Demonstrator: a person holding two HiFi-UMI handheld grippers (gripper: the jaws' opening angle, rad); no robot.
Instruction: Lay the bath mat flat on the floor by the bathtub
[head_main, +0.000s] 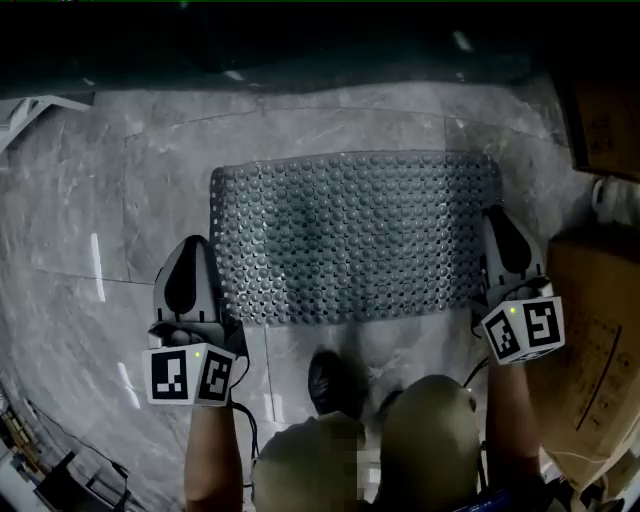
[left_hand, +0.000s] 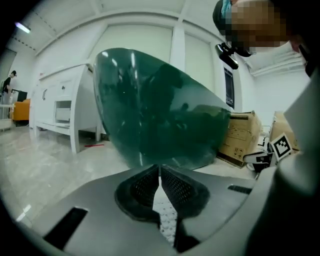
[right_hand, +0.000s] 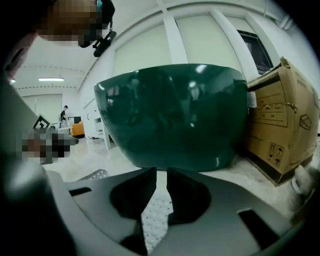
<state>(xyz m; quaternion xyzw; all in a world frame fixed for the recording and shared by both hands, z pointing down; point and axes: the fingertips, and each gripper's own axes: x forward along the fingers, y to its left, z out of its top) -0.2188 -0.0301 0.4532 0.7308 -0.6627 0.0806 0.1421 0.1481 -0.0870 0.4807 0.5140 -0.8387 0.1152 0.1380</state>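
Left tongs (left_hand: 159, 169) clamped on bath mat (head_main: 350, 235), right tongs (right_hand: 161, 174) likewise

**Grey marble floor, tub at its far edge**

We see a floor (head_main: 80, 200) of large grey veined tiles, glossy enough to catch streaks of light. A dark green bathtub (right_hand: 170, 115) stands directly on it. Brown cardboard boxes (right_hand: 280, 125) sit on the tiles just right of the tub. Off to the left, a white cabinet (left_hand: 60, 107) stands on legs, with a small red object (left_hand: 95, 145) lying near its foot. A dark shoe (head_main: 330, 385) is planted on the tiles. The bath mat (head_main: 350, 235) spreads before the tub; we cannot tell whether it touches the floor.
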